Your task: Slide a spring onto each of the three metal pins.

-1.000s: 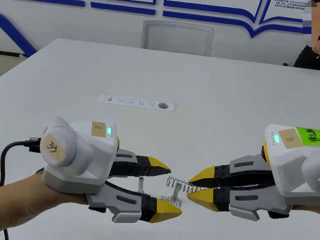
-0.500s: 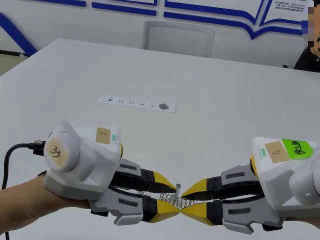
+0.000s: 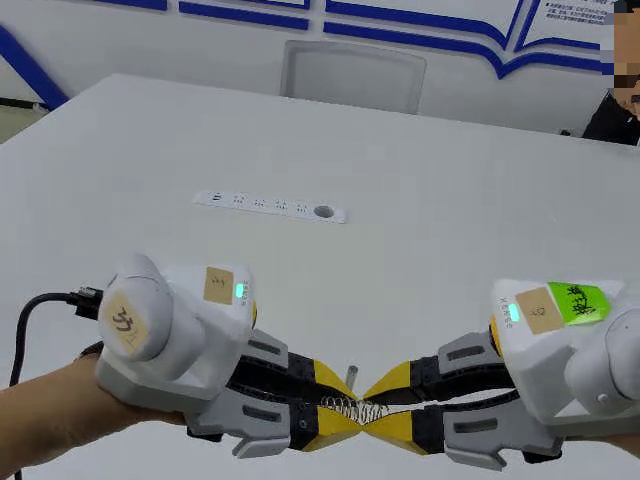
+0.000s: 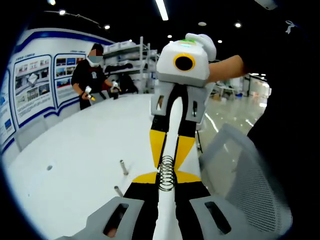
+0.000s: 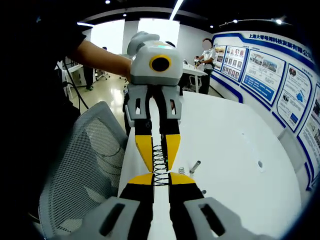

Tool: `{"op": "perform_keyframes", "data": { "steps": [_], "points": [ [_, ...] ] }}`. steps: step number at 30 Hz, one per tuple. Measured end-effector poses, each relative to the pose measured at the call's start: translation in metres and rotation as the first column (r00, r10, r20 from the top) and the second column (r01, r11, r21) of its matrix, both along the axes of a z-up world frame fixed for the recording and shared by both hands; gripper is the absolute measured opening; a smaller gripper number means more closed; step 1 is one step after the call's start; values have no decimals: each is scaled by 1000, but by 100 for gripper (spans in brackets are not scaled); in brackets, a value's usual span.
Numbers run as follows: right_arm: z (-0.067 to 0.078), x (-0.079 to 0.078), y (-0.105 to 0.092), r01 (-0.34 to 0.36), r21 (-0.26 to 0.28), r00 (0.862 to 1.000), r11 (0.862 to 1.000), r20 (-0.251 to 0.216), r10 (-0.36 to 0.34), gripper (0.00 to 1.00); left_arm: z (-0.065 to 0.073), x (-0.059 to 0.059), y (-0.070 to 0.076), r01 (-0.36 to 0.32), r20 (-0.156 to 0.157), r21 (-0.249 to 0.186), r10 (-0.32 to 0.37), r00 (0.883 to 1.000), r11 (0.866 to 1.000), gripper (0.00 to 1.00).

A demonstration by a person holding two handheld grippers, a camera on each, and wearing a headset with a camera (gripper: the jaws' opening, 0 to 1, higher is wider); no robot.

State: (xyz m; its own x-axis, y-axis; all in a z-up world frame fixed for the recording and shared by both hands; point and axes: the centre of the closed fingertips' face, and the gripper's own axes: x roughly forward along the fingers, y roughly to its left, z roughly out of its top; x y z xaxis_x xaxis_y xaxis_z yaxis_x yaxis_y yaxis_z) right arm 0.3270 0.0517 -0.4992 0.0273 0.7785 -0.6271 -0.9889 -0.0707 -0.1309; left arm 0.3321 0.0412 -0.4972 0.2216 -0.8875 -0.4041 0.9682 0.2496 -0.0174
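Note:
A thin wire spring (image 3: 351,408) lies level between the two grippers, just above the white table (image 3: 420,220). My left gripper (image 3: 345,409) is shut on its left end and my right gripper (image 3: 372,409) is shut on its right end, yellow tips almost touching. One metal pin (image 3: 350,375) stands upright right behind the tips. In the left gripper view the spring (image 4: 166,172) runs from my left gripper (image 4: 166,179) into the facing jaws, with two bare pins (image 4: 123,166) on the table to the left. In the right gripper view the spring (image 5: 159,161) leaves my right gripper (image 5: 161,180); a pin (image 5: 194,167) beside a small coil (image 5: 181,170) stands to the right.
A white power strip (image 3: 270,206) lies mid-table. A grey chair (image 3: 352,72) stands at the far edge, and a mesh chair (image 5: 85,165) is close to the near edge. A black cable (image 3: 30,310) trails from the left gripper. A person (image 4: 92,75) stands across the room.
The left gripper's jaws, wide open a second ago, have shut onto the free end of the spring held by the right gripper. Both grippers have drawn together until their tips nearly meet.

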Motion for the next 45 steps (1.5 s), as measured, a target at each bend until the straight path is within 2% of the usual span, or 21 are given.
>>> {"op": "perform_keyframes", "data": {
  "steps": [7,10,14,15,23,29,34,38,45],
  "points": [
    [-2,-1,0,-5,-2,1000,1000,-28,5,12,0,-3,0,15,6,0,-15,1000,1000,10],
    [-10,3,-6,-1,-37,1000,999,-13,1,14,3,-2,0,16,-4,-15,-16,1000,1000,10],
    [-4,3,-4,13,13,1000,1000,-26,-12,11,5,0,3,10,-16,-26,-11,1000,1000,10],
    [-1,3,-3,24,29,999,999,-43,-23,11,6,-1,3,10,-16,-28,-11,1000,1000,10],
    [13,5,-3,35,81,996,996,-85,-28,11,5,0,2,11,-16,-25,-11,1000,1000,10],
    [20,4,1,39,113,995,993,-95,-29,11,2,0,3,14,-8,-6,-14,1000,1000,10],
    [29,2,8,41,148,994,988,-104,-26,11,0,1,4,7,0,9,-7,1000,1000,10],
    [39,1,15,55,201,991,978,-133,-29,12,0,2,3,2,4,8,-2,1000,1000,10],
    [46,1,23,65,235,988,970,-149,-30,12,0,2,-1,2,7,6,-2,1000,1000,10]
  ]
}}
